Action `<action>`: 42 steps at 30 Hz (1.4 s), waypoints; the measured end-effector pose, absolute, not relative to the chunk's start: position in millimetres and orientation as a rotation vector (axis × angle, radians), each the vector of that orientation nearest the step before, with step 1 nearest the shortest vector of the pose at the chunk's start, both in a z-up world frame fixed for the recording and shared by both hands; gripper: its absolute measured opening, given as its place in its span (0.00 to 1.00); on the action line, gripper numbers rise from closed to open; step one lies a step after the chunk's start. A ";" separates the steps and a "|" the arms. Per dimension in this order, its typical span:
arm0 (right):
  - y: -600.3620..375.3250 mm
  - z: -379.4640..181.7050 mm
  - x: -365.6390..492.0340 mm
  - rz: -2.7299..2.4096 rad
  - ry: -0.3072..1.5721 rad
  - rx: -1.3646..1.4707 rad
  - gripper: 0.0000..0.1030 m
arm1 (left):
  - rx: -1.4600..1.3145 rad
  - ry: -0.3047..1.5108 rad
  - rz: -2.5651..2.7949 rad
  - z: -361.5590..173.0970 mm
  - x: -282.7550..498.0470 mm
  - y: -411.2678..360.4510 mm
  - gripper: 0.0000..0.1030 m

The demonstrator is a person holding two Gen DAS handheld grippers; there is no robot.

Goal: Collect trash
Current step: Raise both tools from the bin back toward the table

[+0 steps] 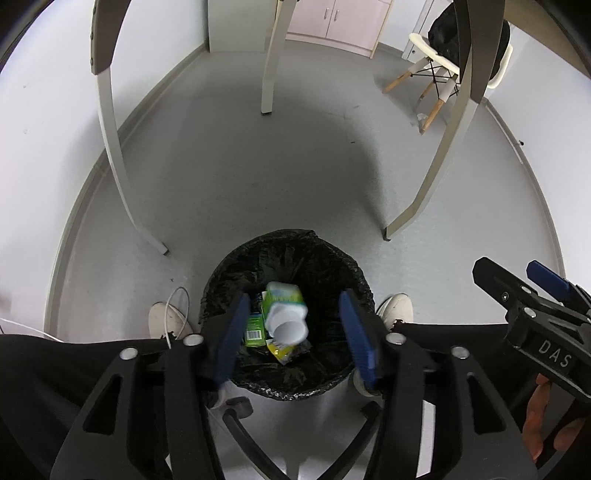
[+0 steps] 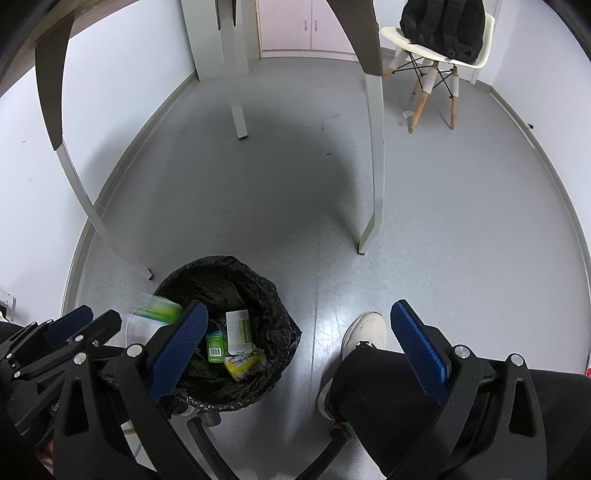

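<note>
A bin lined with a black bag (image 1: 332, 266) stands on the grey floor, also in the right wrist view (image 2: 229, 273). My left gripper (image 1: 295, 332) is open right above it. A white cup with a green label (image 1: 286, 314) is in the air between the blue pads, touching neither, over the bin; it looks blurred in the right wrist view (image 2: 151, 314). Green and yellow packets (image 2: 236, 347) lie in the bin. My right gripper (image 2: 299, 350) is open and empty, right of the bin, above my shoe (image 2: 364, 328).
Table legs (image 1: 110, 155) (image 2: 373, 166) stand beyond the bin. A white chair with a black backpack (image 2: 443, 33) is at the far right. My other shoe (image 1: 168, 319) and a white cable lie left of the bin. A wall runs along the left.
</note>
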State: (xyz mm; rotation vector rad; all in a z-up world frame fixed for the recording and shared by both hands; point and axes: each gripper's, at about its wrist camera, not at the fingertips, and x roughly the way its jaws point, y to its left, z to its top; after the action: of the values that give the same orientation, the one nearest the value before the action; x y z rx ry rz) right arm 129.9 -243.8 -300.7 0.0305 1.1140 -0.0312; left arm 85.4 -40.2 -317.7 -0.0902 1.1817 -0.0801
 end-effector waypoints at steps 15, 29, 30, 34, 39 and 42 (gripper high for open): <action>-238.6 -295.9 127.3 -0.013 1.106 0.053 0.93 | -0.074 1.114 -0.051 -301.5 75.0 -38.1 0.90; -214.8 -262.1 109.5 0.041 1.044 0.000 0.93 | -0.118 1.045 0.018 -262.6 42.6 -8.5 0.94; -212.2 -258.7 107.0 0.047 1.038 -0.008 0.93 | -0.116 1.041 0.025 -259.2 39.5 -6.6 0.94; -210.8 -247.0 99.5 0.070 1.022 -0.006 0.93 | -0.105 1.016 0.033 -244.8 29.0 -4.2 0.94; -212.4 -227.5 86.2 0.092 0.977 0.007 0.93 | -0.094 0.988 0.039 -227.5 15.9 -2.9 0.94; -213.5 -214.1 79.1 0.097 0.951 0.008 0.93 | -0.090 0.971 0.045 -217.0 9.0 -2.5 0.94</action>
State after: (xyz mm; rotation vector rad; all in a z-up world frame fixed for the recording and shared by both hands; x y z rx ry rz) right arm 79.1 -213.4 -214.1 0.0082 0.9512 0.0966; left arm 9.0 -2.5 -217.0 -0.0899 0.9707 0.0450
